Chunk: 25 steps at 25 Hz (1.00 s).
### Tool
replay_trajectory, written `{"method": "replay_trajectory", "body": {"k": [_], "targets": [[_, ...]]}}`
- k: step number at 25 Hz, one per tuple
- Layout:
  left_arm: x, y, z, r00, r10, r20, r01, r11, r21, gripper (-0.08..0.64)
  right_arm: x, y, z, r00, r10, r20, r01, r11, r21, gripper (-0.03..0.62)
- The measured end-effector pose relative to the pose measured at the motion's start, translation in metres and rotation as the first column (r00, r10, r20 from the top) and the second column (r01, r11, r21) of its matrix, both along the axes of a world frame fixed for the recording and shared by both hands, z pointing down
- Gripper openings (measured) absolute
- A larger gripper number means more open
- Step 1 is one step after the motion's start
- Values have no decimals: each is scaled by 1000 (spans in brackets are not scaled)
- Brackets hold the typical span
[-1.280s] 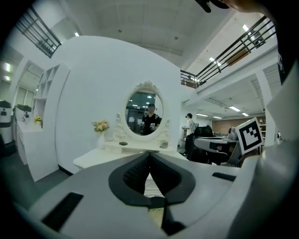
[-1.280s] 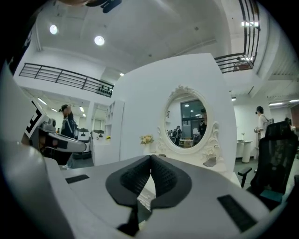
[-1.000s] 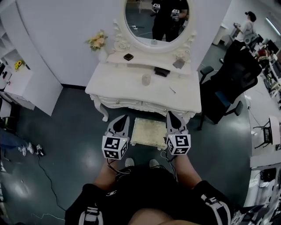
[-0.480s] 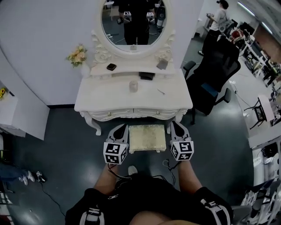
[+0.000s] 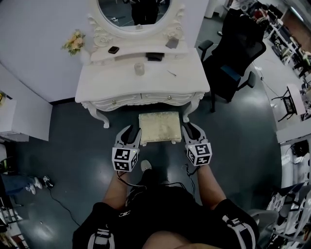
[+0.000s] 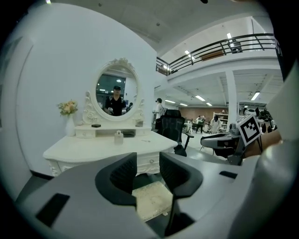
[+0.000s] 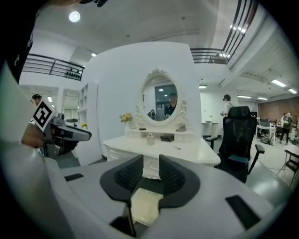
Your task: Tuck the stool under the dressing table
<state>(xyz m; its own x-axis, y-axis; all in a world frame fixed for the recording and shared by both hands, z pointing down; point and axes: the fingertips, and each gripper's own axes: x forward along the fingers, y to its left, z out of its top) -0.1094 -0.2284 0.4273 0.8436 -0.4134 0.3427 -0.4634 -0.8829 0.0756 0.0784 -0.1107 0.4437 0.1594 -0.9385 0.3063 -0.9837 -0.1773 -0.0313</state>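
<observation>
The stool (image 5: 159,127), low with a cream cushion, stands on the dark floor just in front of the white dressing table (image 5: 116,82). My left gripper (image 5: 131,132) hangs by the stool's left side and my right gripper (image 5: 189,129) by its right side; I cannot tell whether either touches it. Both sets of jaws are opening and hold nothing. In the left gripper view the gripper (image 6: 148,163) frames the table's drawers, with the stool (image 6: 152,201) low beyond it. The right gripper (image 7: 150,164) likewise looks over the stool (image 7: 145,206) toward the table (image 7: 187,149).
An oval mirror (image 5: 133,12) tops the table, with a flower vase (image 5: 74,43), a small jar (image 5: 139,69) and dark items on it. A black office chair (image 5: 233,58) stands to the right. White shelving (image 5: 19,116) is at the left. A cable (image 5: 53,199) trails on the floor.
Both grippers have come down from over the stool's near corners to its two sides. The person has leaned closer, so table and stool sit higher in the head view.
</observation>
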Motion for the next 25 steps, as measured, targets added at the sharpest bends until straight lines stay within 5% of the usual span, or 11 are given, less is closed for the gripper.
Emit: {"method": "replay_trajectory", "body": {"k": [10, 25], "targets": [[-15, 41, 149, 986, 6, 168, 5, 998, -65, 186, -3, 30, 139, 997, -32, 66, 43, 985, -167, 156], [1, -4, 435, 930, 90, 357, -36, 987, -156, 209, 43, 1, 414, 995, -18, 94, 52, 927, -372, 189]]}}
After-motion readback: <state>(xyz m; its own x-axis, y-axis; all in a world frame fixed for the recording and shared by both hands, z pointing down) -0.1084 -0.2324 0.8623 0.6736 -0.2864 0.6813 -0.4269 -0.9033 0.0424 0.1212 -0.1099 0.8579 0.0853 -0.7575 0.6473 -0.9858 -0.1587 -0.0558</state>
